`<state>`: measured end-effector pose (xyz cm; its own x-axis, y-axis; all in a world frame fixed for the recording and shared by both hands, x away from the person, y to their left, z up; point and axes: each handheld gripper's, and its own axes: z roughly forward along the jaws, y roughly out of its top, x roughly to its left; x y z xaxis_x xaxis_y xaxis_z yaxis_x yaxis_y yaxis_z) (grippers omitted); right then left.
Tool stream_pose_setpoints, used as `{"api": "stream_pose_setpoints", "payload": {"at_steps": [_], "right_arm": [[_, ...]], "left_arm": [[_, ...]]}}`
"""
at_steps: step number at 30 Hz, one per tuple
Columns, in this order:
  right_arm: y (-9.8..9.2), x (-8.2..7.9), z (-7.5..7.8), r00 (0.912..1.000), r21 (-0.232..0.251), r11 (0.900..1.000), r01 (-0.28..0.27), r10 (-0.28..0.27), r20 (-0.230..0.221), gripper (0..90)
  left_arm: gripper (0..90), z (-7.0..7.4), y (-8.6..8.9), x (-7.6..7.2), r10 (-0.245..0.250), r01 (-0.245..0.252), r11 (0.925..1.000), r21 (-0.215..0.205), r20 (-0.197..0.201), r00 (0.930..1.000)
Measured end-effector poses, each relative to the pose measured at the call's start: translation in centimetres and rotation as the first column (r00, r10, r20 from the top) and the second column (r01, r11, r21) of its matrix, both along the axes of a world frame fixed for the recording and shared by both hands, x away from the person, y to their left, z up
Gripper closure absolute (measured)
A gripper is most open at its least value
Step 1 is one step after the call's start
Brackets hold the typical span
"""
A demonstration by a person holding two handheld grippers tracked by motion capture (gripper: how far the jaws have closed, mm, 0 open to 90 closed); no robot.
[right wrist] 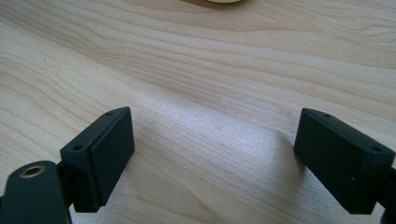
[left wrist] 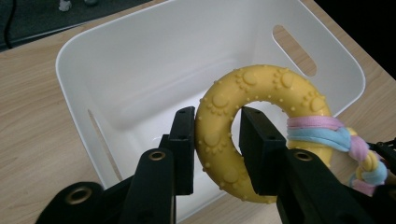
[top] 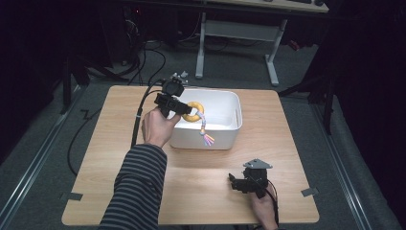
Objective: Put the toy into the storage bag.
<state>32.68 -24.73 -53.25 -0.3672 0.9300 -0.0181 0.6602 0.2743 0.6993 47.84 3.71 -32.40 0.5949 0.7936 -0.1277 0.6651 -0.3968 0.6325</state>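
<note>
My left gripper [top: 184, 109] is shut on a yellow rubber ring toy [top: 195, 111] and holds it above the white plastic bin [top: 225, 134]. In the left gripper view the two jaws pinch the ring's [left wrist: 261, 93] left side, and a pastel braided rope [left wrist: 345, 144] tied to it hangs off to the right. That rope's frayed tail [top: 207, 138] dangles over the bin's front wall. The bin's inside [left wrist: 154, 84] looks bare. My right gripper [top: 238, 183] rests open near the table's front right, its jaws wide apart over bare wood [right wrist: 210, 140].
The bin stands at the back middle of the light wooden table [top: 110, 158]. A black cable [top: 139, 120] trails from the left gripper off the table's far left. A desk frame [top: 239, 38] stands on the floor behind.
</note>
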Motion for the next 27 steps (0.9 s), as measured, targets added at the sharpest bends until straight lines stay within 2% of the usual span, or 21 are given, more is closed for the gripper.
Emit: {"api": "stream_pose_setpoints", "payload": {"at_steps": [7,11,14,20,27], "right_arm": [[0.0,0.0,0.0,1.0,-0.001,1.0,0.0,0.0,0.001,12.3],[0.0,0.0,0.0,1.0,0.0,1.0,0.0,0.0,0.001,12.3],[0.0,0.0,0.0,1.0,-0.003,1.0,-0.002,0.002,0.002,12.3],[0.0,0.0,0.0,1.0,-0.005,1.0,-0.002,0.002,0.003,12.2],[0.0,0.0,0.0,1.0,-0.005,1.0,-0.001,0.001,0.002,12.2]], "left_arm": [[67.1,-0.3,-0.2,0.8,0.016,-0.016,0.9997,-0.017,-0.006,0.9999],[67.1,-0.6,-0.3,1.2,0.028,-0.028,0.9995,-0.015,-0.006,0.9996],[67.1,-0.8,-0.4,1.4,0.044,-0.044,0.999,-0.002,0.008,0.999],[67.1,-1.3,-0.4,2.2,0.078,-0.078,0.9968,-0.016,-0.013,0.9969],[67.2,-1.8,-0.3,3.0,0.112,-0.113,0.9936,-0.013,-0.025,0.9934]]}}
